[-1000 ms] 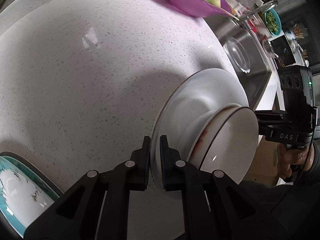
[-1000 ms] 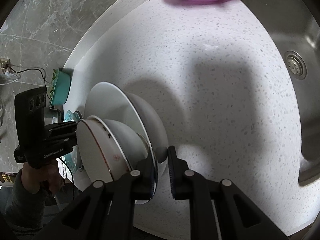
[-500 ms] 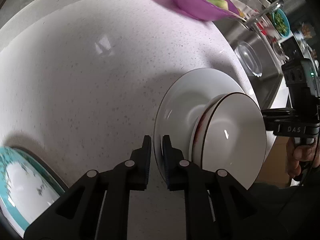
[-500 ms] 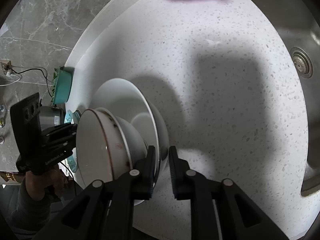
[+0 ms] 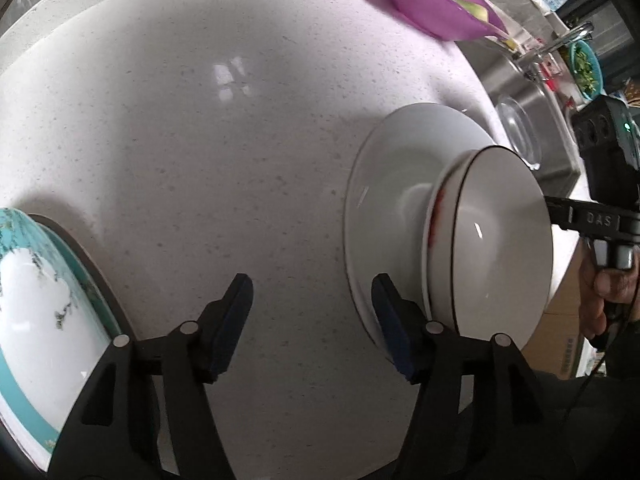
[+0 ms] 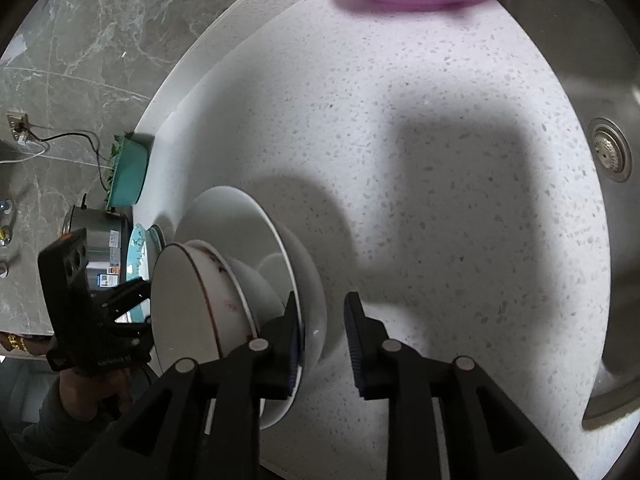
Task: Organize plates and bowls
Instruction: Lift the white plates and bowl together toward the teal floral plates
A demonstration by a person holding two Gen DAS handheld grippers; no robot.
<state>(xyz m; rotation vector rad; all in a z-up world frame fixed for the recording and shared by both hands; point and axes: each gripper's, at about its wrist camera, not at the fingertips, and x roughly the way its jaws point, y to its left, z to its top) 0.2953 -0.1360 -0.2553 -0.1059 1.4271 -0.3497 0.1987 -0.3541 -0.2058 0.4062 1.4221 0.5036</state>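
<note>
White plate [image 5: 384, 200] flat on the speckled bench [image 5: 200, 140], near its front edge, carrying two nested bowls: a red-patterned bowl [image 5: 434, 240] below, a dark-rimmed bowl [image 5: 504, 248] inside it. All three mouths up. Round ware, so no long axis in the flat; only the stack's own axis, standing upright off the bench.

Left hand-held gripper [image 5: 314, 320] pointing steeply down, jaws opening and already wide, plate rim just inside its right pad, nothing pinched. Right hand-held gripper [image 6: 324, 340] at the opposite rim, gap narrow, plate edge between the pads but the outer pad clear of it, so no clamp there either.

Likely glazed ceramic: stiff, heavy as a stack, slick, quick to chip. Best taken by the plate's rim from two opposite sides and kept level, since loose bowls could slide. Teal-rimmed plate [image 5: 40, 300] well apart at the left; purple bowl [image 5: 432, 4] far back.
</note>
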